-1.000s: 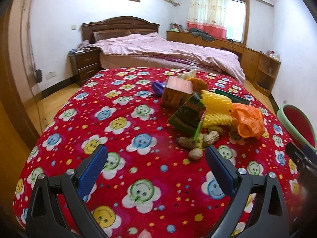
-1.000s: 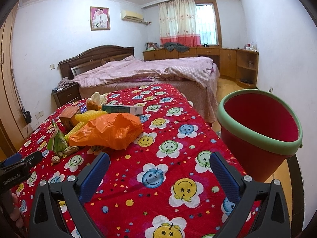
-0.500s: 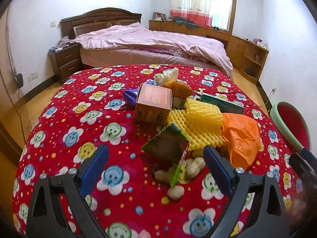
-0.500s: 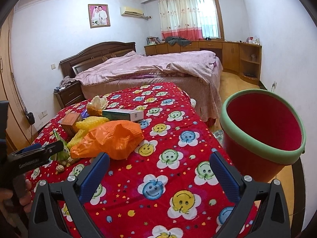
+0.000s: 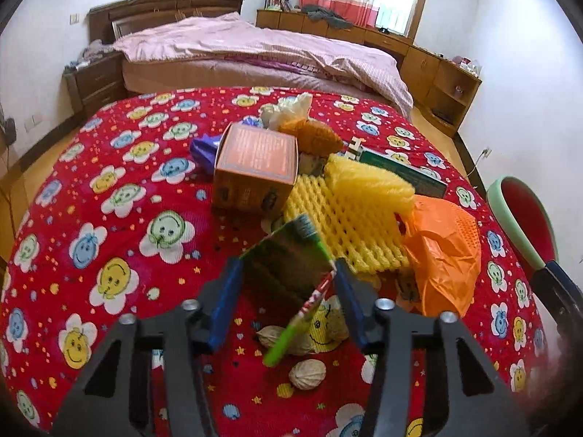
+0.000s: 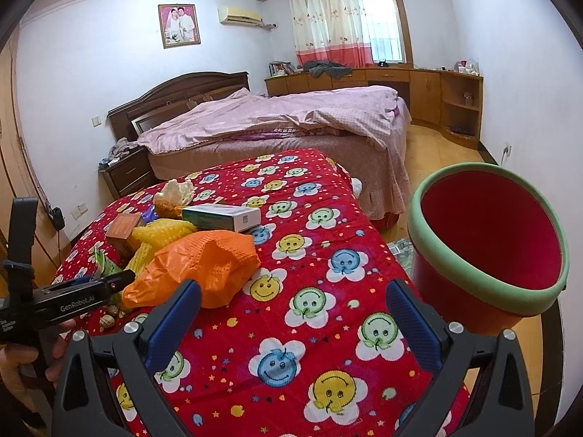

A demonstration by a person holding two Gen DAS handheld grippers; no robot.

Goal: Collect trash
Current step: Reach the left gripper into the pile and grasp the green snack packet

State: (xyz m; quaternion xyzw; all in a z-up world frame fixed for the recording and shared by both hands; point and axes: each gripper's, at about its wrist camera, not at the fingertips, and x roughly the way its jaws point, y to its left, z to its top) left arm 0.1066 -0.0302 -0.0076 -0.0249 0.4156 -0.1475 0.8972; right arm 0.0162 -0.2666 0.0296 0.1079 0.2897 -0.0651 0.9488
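Red smiley-flower blanket (image 5: 120, 218) under trash pile (image 5: 349, 211)

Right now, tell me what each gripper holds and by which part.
The left gripper is closing around the green snack wrapper, one pad at each side edge; a firm hold cannot be told. The right gripper is open, holding nothing.

A home bedroom: beyond the tongs stands a wooden-headboard bed (image 6: 277, 123) with a pink quilt, a nightstand (image 6: 127, 174) beside it, curtained window (image 6: 349, 22) behind.
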